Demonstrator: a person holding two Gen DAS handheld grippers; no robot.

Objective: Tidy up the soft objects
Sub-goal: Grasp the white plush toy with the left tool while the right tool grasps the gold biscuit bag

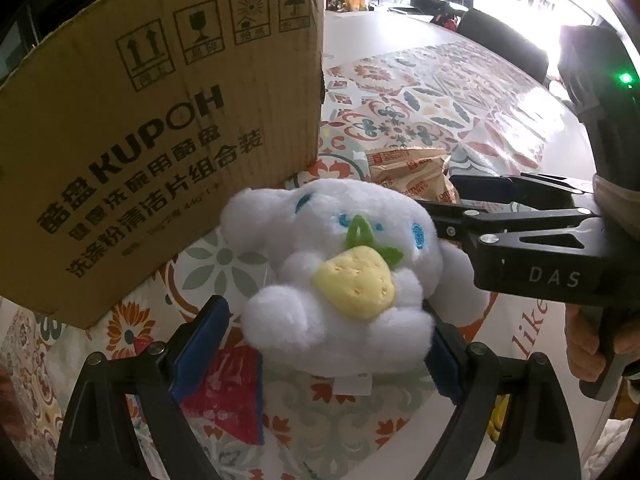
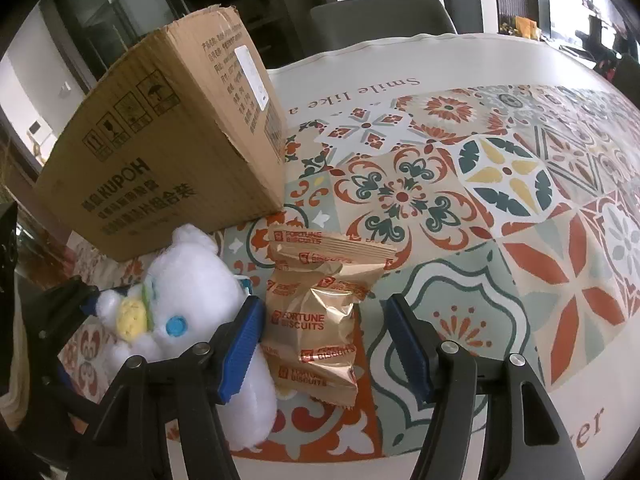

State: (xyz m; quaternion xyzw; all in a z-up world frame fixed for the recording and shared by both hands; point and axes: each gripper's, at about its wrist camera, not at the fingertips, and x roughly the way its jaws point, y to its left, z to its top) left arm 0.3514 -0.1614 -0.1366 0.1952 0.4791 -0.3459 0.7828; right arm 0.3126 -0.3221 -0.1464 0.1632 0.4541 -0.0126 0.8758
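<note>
A white plush toy (image 1: pixel 320 272) holding a yellow strawberry lies on the patterned tablecloth, in front of a cardboard box (image 1: pixel 160 120). My left gripper (image 1: pixel 320 352) is open, its blue pads on either side of the plush's lower body. The plush also shows in the right wrist view (image 2: pixel 188 300), left of a gold Fortune Biscuits bag (image 2: pixel 316 320). My right gripper (image 2: pixel 324 348) is open with its fingers around the biscuit bag. The right gripper's black fingers (image 1: pixel 500 216) show beside the plush's head in the left wrist view.
The cardboard box (image 2: pixel 168 152) stands at the table's left. A red and blue packet (image 1: pixel 232 392) lies under my left gripper. The patterned tablecloth (image 2: pixel 520 200) stretches right and far. A dark chair (image 2: pixel 380 20) stands behind the table.
</note>
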